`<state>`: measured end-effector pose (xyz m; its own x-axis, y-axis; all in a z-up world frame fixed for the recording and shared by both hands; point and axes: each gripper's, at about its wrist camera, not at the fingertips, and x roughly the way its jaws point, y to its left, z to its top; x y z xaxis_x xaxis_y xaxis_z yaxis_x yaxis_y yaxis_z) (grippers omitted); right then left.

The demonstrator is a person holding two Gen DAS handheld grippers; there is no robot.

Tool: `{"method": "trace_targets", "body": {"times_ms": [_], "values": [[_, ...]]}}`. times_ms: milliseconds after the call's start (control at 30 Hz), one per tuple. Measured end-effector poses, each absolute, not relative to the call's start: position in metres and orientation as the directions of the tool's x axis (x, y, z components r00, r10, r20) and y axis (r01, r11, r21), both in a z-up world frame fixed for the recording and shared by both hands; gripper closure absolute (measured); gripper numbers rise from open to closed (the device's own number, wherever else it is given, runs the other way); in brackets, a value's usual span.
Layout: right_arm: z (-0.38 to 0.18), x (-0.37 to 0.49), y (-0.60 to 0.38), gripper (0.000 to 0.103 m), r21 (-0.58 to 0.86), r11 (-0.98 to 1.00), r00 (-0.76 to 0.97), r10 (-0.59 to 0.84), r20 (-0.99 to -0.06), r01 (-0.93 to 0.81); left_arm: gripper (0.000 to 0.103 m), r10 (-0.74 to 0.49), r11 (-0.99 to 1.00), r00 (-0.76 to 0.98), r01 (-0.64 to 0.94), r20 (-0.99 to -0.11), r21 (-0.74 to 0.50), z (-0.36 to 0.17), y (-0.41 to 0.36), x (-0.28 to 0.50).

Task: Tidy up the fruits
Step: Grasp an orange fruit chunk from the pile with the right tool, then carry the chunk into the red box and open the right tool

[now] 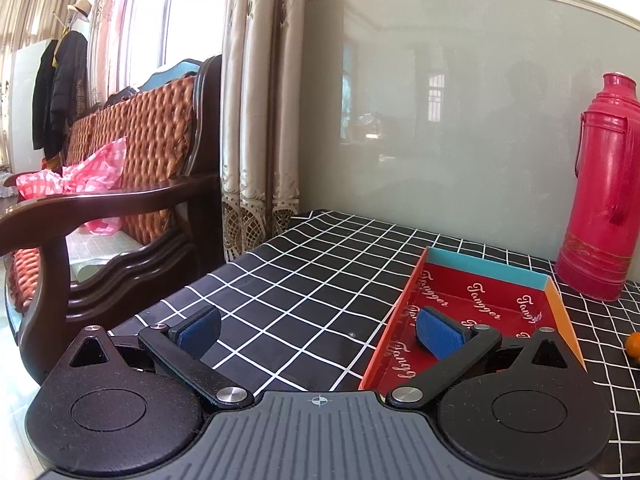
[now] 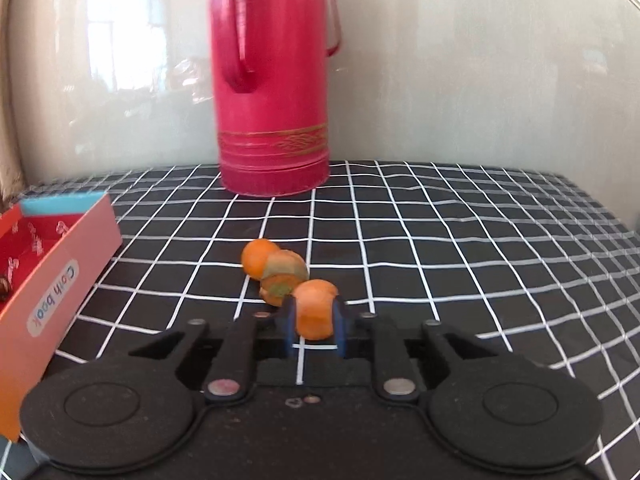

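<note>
In the right wrist view my right gripper (image 2: pixel 314 326) is shut on a small orange fruit (image 2: pixel 314 312), just above the checked tablecloth. Three more small fruits lie close behind it: an orange one (image 2: pixel 256 258) and two orange-green ones (image 2: pixel 286 266) (image 2: pixel 278 290). The red-lined cardboard box (image 2: pixel 52 276) stands to the left. In the left wrist view my left gripper (image 1: pixel 318 334) is open and empty, its right pad over the near left wall of the box (image 1: pixel 486 304). One orange fruit (image 1: pixel 633 345) shows at the right edge.
A tall red thermos (image 2: pixel 276 80) stands at the back by the wall, behind the fruits; it also shows in the left wrist view (image 1: pixel 604 188). A wooden sofa (image 1: pixel 120 200) with a pink bag stands left of the table (image 1: pixel 296 280), beyond its edge.
</note>
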<state>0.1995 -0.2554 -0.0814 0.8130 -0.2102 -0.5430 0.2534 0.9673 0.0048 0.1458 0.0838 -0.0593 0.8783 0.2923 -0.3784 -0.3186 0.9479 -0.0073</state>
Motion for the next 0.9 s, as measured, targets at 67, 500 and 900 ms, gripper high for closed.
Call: {"method": "trace_targets", "body": {"times_ms": [67, 500, 900], "values": [[-0.081, 0.198, -0.26, 0.086, 0.016, 0.966, 0.816, -0.211, -0.539, 0.26, 0.0, 0.288, 0.949, 0.881, -0.314, -0.376, -0.008, -0.059, 0.082, 0.145], [-0.091, 0.217, -0.266, 0.066, 0.136, 0.963, 0.803, -0.113, -0.585, 0.235, 0.0, 0.274, 0.954, 0.882, -0.298, -0.383, -0.004, -0.059, 0.077, 0.148], [-0.09, 0.223, -0.243, 0.086, 0.052, 0.984, 0.814, -0.11, -0.571, 0.17, 0.0, 0.282, 0.95, 0.879, -0.311, -0.385, -0.012, -0.059, 0.083, 0.148]]}}
